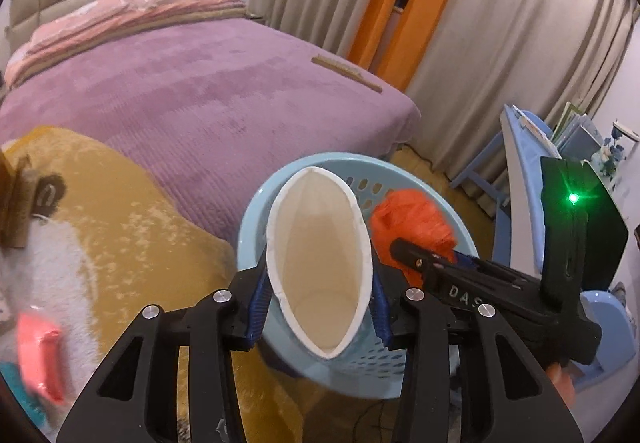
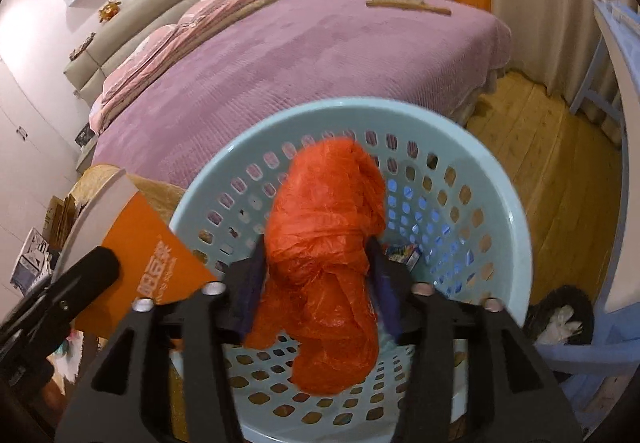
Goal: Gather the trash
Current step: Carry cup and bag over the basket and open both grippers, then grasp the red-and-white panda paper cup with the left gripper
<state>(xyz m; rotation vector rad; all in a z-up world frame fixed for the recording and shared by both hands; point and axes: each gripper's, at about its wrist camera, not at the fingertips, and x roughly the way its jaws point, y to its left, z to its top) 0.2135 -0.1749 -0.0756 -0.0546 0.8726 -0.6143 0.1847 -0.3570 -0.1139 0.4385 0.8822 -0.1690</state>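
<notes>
Two pieces of trash are at the drop-off at once, so by my reckoning the collecting is well along but not finished. One light blue perforated basket fills the lower middle of both views, standing on the wooden floor at the foot of the bed. The right gripper hangs over its opening with one crumpled orange plastic bag between its fingers; the bag sags down toward the basket floor, and whether the pads bear on it or have let go I cannot tell. The left gripper clenches one white paper cup, squeezed into an oval, in the lower middle of its view, right at the basket's near rim and, I judge, not yet over the opening. Already inside, at the right of the right-hand view, lies one small colourful wrapper; I see nothing else in there for certain. Left to do, as I judge it: drop the bag, then bring the cup over and release it. At the far left of the left view one pink thing and something teal beneath it lie blurred on the yellow blanket; whether they are trash I cannot say.
</notes>
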